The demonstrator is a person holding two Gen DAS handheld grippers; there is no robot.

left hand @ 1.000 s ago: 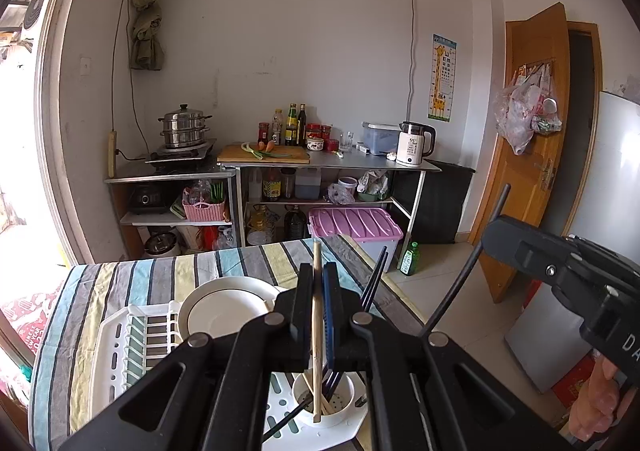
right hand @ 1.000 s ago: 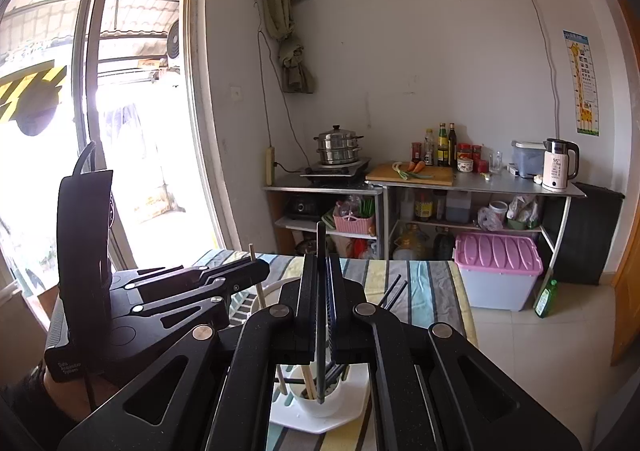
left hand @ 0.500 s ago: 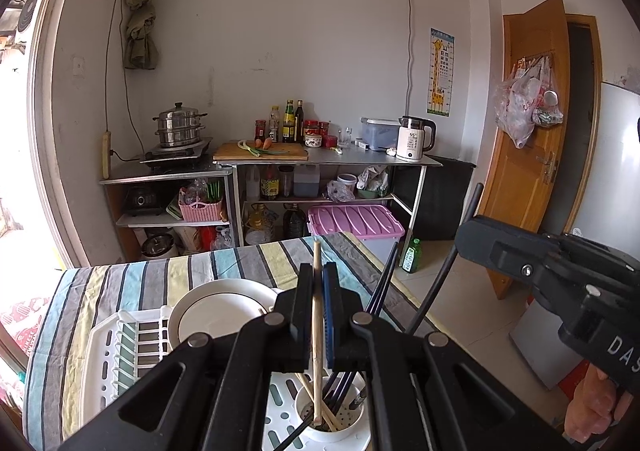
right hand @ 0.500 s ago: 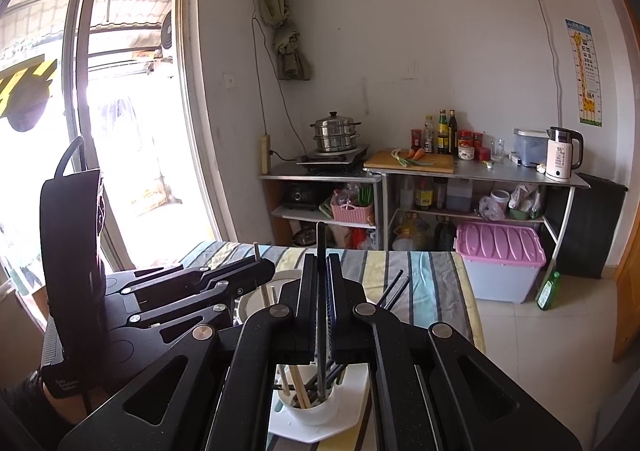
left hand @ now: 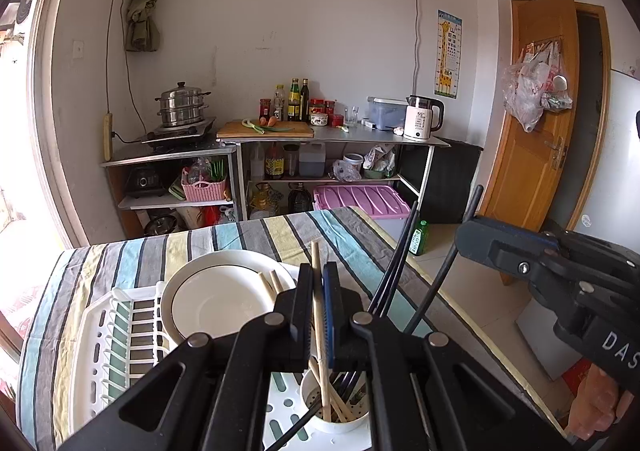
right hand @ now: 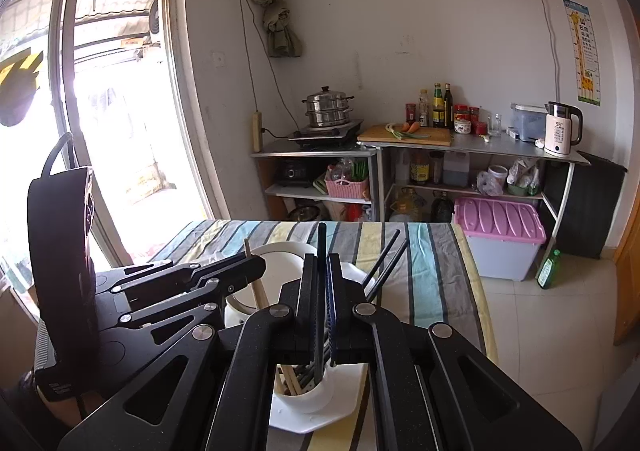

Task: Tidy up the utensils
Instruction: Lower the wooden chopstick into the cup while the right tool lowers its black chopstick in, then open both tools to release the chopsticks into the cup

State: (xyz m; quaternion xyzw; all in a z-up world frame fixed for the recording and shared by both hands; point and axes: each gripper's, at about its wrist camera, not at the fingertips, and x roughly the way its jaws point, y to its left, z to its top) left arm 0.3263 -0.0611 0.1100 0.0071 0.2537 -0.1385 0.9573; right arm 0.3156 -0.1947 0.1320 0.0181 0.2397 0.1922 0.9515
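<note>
In the left wrist view my left gripper [left hand: 319,275] is shut on a wooden chopstick [left hand: 316,259], whose lower end stands inside the white utensil cup [left hand: 320,425]. Black chopsticks [left hand: 394,275] lean out of that cup to the right. My right gripper [left hand: 466,241] comes in from the right, clamped on a black chopstick [left hand: 444,279]. In the right wrist view the right gripper [right hand: 321,265] is shut on that black chopstick [right hand: 321,239], its lower end in the cup [right hand: 306,401]. The left gripper [right hand: 258,265] sits just to the left with the wooden chopstick [right hand: 254,275].
The cup sits in the corner of a white dish rack [left hand: 100,351] holding a white plate [left hand: 212,303], on a table with a striped cloth [left hand: 248,239]. The table's right edge [left hand: 472,315] drops to a tiled floor. Kitchen shelves [left hand: 332,139] stand at the far wall.
Both grippers have sunk toward the cup, carrying their chopsticks lower into it. The rack and plate now look closer. Both grips stay the same.
</note>
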